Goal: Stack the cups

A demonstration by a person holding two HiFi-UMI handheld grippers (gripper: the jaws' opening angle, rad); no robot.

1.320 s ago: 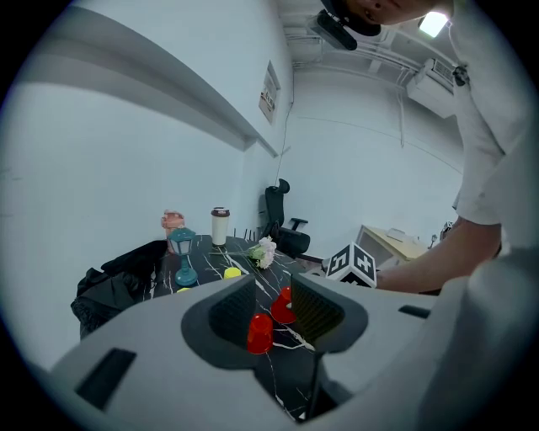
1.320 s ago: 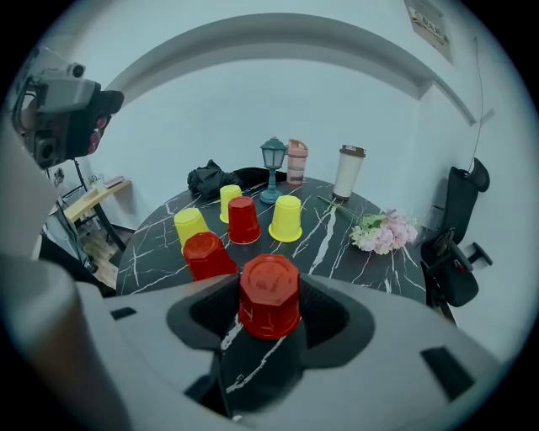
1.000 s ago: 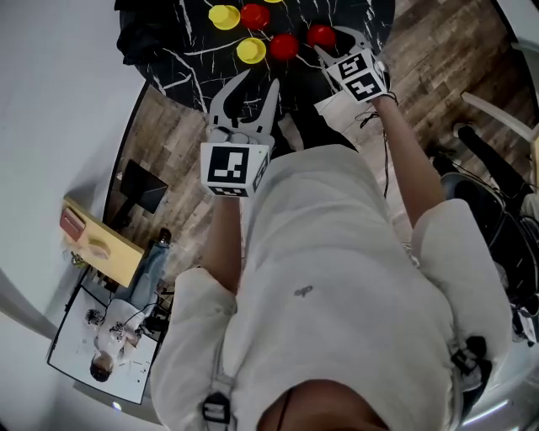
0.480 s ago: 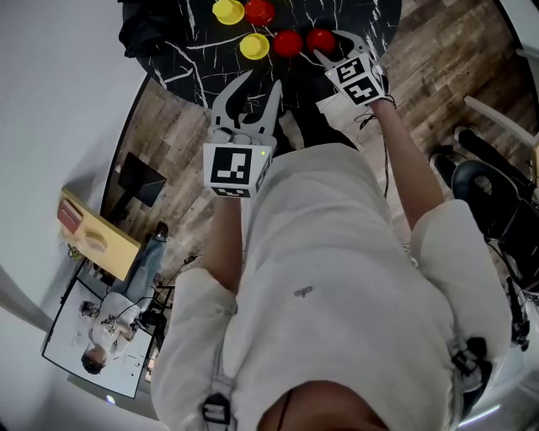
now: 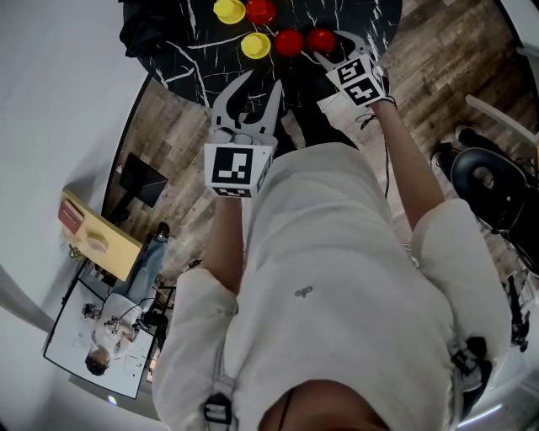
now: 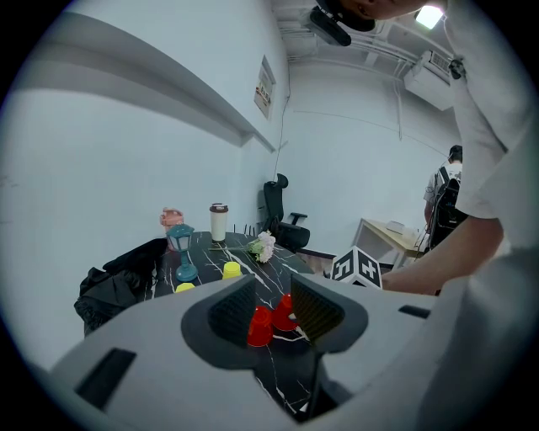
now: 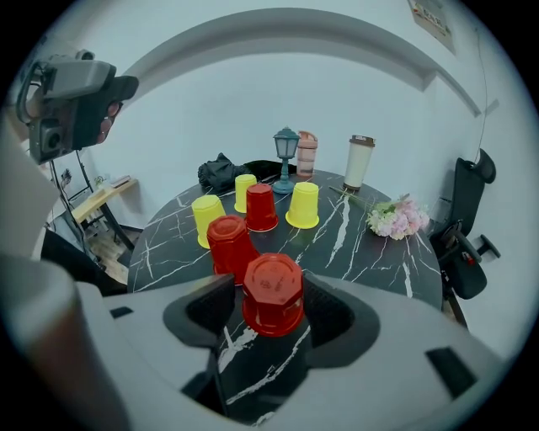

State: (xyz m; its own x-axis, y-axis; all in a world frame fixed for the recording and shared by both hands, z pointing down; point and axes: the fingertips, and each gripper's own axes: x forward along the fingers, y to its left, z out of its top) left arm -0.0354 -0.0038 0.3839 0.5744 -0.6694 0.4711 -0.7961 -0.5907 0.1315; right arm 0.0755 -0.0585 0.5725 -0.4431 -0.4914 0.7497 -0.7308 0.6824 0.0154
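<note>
Several upturned cups stand on the black marble table (image 5: 337, 13). In the right gripper view the nearest red cup (image 7: 272, 282) stands between the jaws of my right gripper (image 7: 271, 305). The jaws have just been opening, and a gap shows beside the cup. Behind it are a second red cup (image 7: 229, 244), a third red cup (image 7: 261, 207) and yellow cups (image 7: 207, 220) (image 7: 304, 205) (image 7: 245, 192). In the head view my right gripper (image 5: 334, 44) sits at that red cup (image 5: 321, 39). My left gripper (image 5: 259, 82) hovers open at the table's near edge, holding nothing.
At the table's far side stand a teal lantern (image 7: 285, 160), a pink bottle (image 7: 306, 153), a white tumbler (image 7: 359, 162) and a flower bunch (image 7: 397, 220). A black cloth (image 7: 226, 171) lies at the back. An office chair (image 7: 466, 244) stands to the right.
The head camera has shifted slightly. Both grippers and the cups keep their places relative to each other.
</note>
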